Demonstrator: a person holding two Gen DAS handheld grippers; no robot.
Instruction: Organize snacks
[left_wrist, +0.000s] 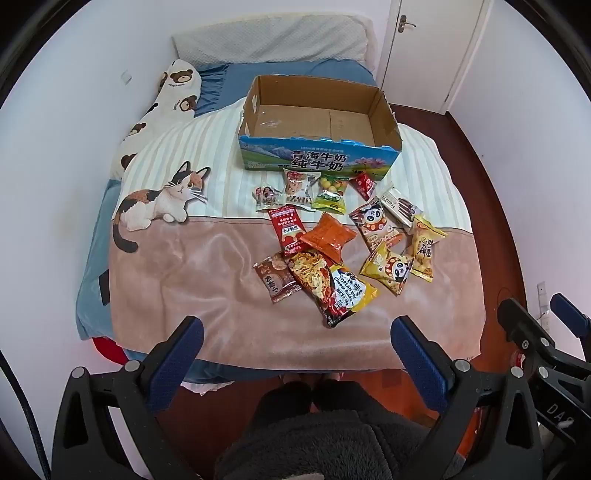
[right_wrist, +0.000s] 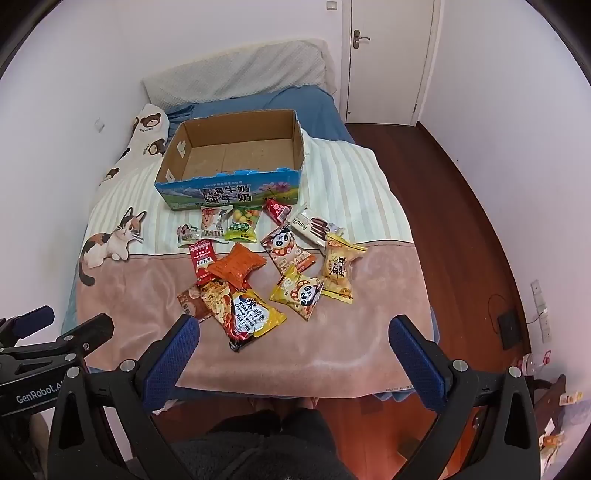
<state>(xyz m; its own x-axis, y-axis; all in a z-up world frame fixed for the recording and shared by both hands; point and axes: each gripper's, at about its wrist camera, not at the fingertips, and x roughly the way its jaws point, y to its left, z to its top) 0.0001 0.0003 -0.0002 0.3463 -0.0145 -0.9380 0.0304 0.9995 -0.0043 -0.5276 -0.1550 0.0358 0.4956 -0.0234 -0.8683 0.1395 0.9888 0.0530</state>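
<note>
The left gripper (left_wrist: 297, 338) hung over the near edge of the bed (left_wrist: 229, 317), jaws spread wide with nothing between them. The right gripper (right_wrist: 295, 334) hung the same way, jaws spread and empty, with the left one beside it at 9 o'clock in the right wrist view. A cardboard box (left_wrist: 317, 160) sat at 12 o'clock on the blanket (left_wrist: 192, 280), open at the top and bare inside. The snacks lay loose on the blanket just in front of it, toward 6 o'clock. A green pack (left_wrist: 330, 194) and a small red pack (left_wrist: 364, 184) lay nearest the box. An orange pack (left_wrist: 327, 236) sat in the middle of the heap, overlapping a red pouch (left_wrist: 286, 229). A noodle pack (left_wrist: 332, 284) lay closest to the grippers, partly over a brown pack (left_wrist: 275, 280). At 3 o'clock of the heap lay 2 panda packs (left_wrist: 373, 225) (left_wrist: 389, 267) and a yellow pack (left_wrist: 424, 247). A printed cat (left_wrist: 162, 199) showed at 9 o'clock.
</note>
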